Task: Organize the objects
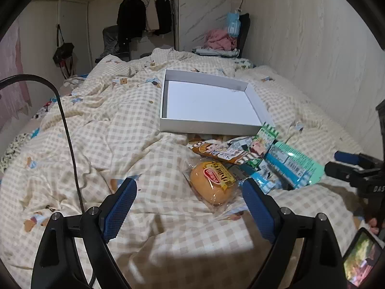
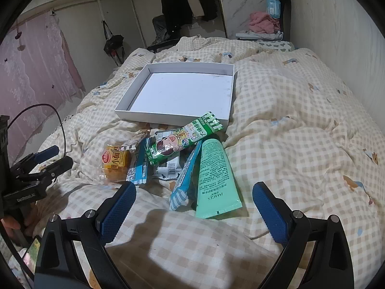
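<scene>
An empty white shallow box (image 1: 252,92) (image 2: 229,96) lies on the checked duvet. In front of it is a heap of packets: a wrapped yellow bun (image 1: 211,185) (image 2: 116,162), a green cartoon snack packet (image 2: 182,142) (image 1: 261,144), a mint green tube (image 2: 214,178) (image 1: 294,162), a blue striped packet (image 2: 185,175) and others. My left gripper (image 1: 189,189) is open and empty, just short of the bun. My right gripper (image 2: 195,193) is open and empty, with the tube's end and the blue packet between its fingers.
The checked duvet (image 1: 96,144) (image 2: 300,120) covers the whole bed. A wall (image 1: 312,48) runs along the right side. Clothes and a chair (image 1: 231,38) stand at the bed's far end. The other gripper (image 1: 356,171) (image 2: 38,166) shows in each view.
</scene>
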Demonstrator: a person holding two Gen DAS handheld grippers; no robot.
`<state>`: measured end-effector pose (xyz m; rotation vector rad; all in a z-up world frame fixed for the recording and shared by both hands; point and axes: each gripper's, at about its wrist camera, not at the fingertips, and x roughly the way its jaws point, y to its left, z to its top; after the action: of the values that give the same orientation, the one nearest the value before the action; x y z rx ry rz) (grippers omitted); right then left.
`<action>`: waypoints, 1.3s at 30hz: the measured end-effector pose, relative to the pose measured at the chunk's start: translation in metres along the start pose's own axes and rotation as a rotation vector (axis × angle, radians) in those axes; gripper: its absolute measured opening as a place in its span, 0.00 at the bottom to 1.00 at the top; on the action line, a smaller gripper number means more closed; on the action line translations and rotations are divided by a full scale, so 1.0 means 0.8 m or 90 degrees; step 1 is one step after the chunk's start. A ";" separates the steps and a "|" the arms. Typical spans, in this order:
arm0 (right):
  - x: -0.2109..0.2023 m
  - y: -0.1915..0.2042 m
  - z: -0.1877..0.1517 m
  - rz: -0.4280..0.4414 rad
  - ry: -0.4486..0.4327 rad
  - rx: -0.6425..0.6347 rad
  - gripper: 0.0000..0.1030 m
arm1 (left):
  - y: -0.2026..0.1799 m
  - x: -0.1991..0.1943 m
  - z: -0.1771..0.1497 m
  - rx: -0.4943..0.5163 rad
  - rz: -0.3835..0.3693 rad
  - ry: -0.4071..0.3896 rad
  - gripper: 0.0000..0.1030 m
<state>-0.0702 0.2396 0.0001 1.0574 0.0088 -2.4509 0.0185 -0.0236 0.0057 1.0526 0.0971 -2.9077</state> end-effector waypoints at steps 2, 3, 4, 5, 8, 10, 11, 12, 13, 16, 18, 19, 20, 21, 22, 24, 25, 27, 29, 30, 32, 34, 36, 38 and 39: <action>-0.001 0.001 0.000 -0.004 -0.003 -0.001 0.94 | 0.005 -0.001 0.000 -0.013 0.006 -0.003 0.77; -0.001 0.001 0.000 -0.010 -0.004 -0.002 0.92 | 0.006 0.000 0.000 -0.017 0.005 0.000 0.76; -0.002 0.002 0.000 -0.013 -0.005 -0.004 0.82 | 0.007 0.000 -0.001 -0.019 0.003 0.002 0.73; -0.001 0.002 0.000 -0.015 -0.002 -0.005 0.73 | 0.008 0.001 0.000 -0.021 0.001 0.004 0.67; 0.004 0.002 0.000 -0.020 0.012 -0.005 0.71 | 0.009 0.003 -0.001 -0.024 -0.006 0.009 0.60; 0.003 0.001 0.000 -0.016 0.010 -0.002 0.71 | 0.008 0.002 -0.001 -0.022 -0.011 0.009 0.59; 0.002 0.000 -0.001 -0.015 0.008 -0.001 0.69 | 0.008 0.002 -0.001 -0.020 -0.012 0.008 0.58; 0.001 0.000 -0.001 -0.010 0.006 0.000 0.69 | 0.007 0.001 -0.002 -0.018 -0.013 0.008 0.58; 0.000 0.000 -0.001 -0.006 0.006 0.002 0.69 | 0.006 0.002 -0.002 -0.016 -0.011 0.009 0.58; -0.002 -0.002 -0.001 0.007 0.004 0.007 0.69 | 0.004 0.004 -0.002 -0.011 -0.006 0.017 0.58; -0.004 -0.002 -0.002 0.012 -0.003 0.008 0.69 | 0.003 0.003 -0.002 -0.008 -0.005 0.014 0.58; -0.005 -0.001 -0.002 0.018 -0.005 0.008 0.69 | 0.002 0.002 -0.002 -0.007 -0.003 0.012 0.58; -0.007 0.000 -0.002 0.023 -0.008 0.005 0.69 | 0.002 0.001 -0.003 -0.005 -0.004 0.009 0.58; -0.007 0.002 -0.002 0.025 -0.009 0.003 0.69 | 0.002 0.000 -0.003 -0.004 -0.005 0.008 0.58; -0.007 0.004 -0.002 0.030 -0.008 0.000 0.69 | 0.002 0.001 -0.002 -0.003 -0.006 0.009 0.58; -0.006 0.007 -0.002 0.045 -0.004 -0.007 0.69 | 0.002 0.003 -0.002 -0.001 -0.012 0.015 0.58; -0.005 0.009 -0.002 0.052 0.000 -0.011 0.69 | 0.001 0.004 -0.002 -0.001 -0.013 0.016 0.58; -0.003 0.009 -0.004 0.064 0.010 -0.009 0.70 | 0.002 0.003 -0.002 -0.002 -0.019 0.015 0.58; 0.000 0.007 -0.004 0.071 0.021 -0.001 0.70 | 0.003 0.002 -0.002 -0.003 -0.021 0.015 0.58; 0.001 0.004 -0.004 0.073 0.023 0.005 0.70 | 0.002 0.003 -0.001 -0.003 -0.021 0.017 0.59; 0.000 -0.001 -0.005 0.079 0.022 0.020 0.70 | 0.002 0.005 -0.001 -0.002 -0.021 0.021 0.62; 0.000 -0.004 -0.005 0.082 0.021 0.028 0.70 | 0.001 0.004 -0.002 -0.001 -0.018 0.020 0.63; 0.001 -0.005 -0.005 0.082 0.022 0.031 0.70 | 0.000 0.003 -0.002 0.002 -0.018 0.016 0.64; 0.001 -0.004 -0.004 0.081 0.023 0.030 0.70 | -0.001 0.003 -0.002 0.004 -0.017 0.018 0.64; 0.001 -0.005 -0.004 0.081 0.023 0.030 0.70 | -0.002 0.004 -0.002 0.006 -0.016 0.019 0.64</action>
<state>-0.0698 0.2432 -0.0036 1.0880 -0.1026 -2.3282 0.0168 -0.0219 0.0028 1.1054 0.0993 -2.9179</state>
